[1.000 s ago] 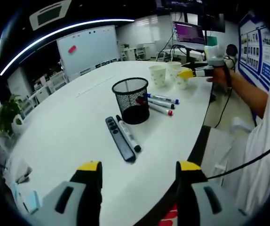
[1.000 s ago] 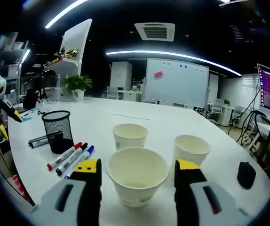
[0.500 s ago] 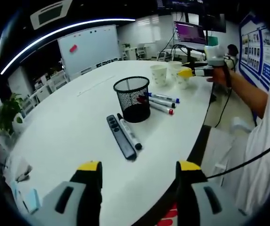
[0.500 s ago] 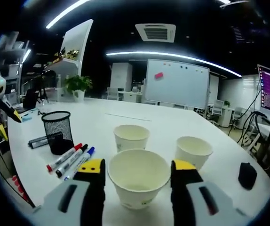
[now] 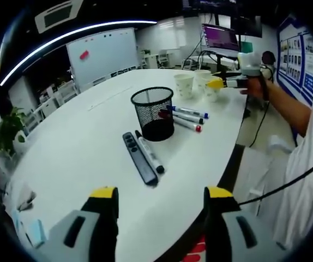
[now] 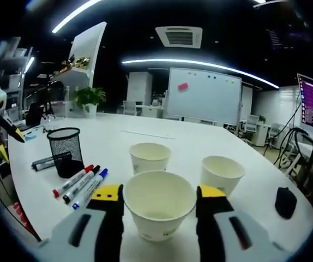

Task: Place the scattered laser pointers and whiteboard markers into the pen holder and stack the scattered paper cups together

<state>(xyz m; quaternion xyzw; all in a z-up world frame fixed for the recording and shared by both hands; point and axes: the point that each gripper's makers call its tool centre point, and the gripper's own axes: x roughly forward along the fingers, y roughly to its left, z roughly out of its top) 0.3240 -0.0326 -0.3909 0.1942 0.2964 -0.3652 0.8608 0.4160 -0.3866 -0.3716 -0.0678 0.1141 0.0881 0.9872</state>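
On the white oval table [image 5: 80,142], the black mesh pen holder [image 5: 152,114] is flanked by three whiteboard markers [image 5: 186,118] and a laser pointer [image 5: 139,159]; three paper cups [image 6: 157,203] are clustered beyond.

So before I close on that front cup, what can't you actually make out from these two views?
- Right gripper view: whether the right gripper touches the nearest white paper cup; the rim hides the contact.
- Both views: what lies inside the black mesh pen holder; the mesh is too dark.
- Left gripper view: how the three paper cups stand, small and partly behind the right gripper.
- Right gripper view: what the small black object is.
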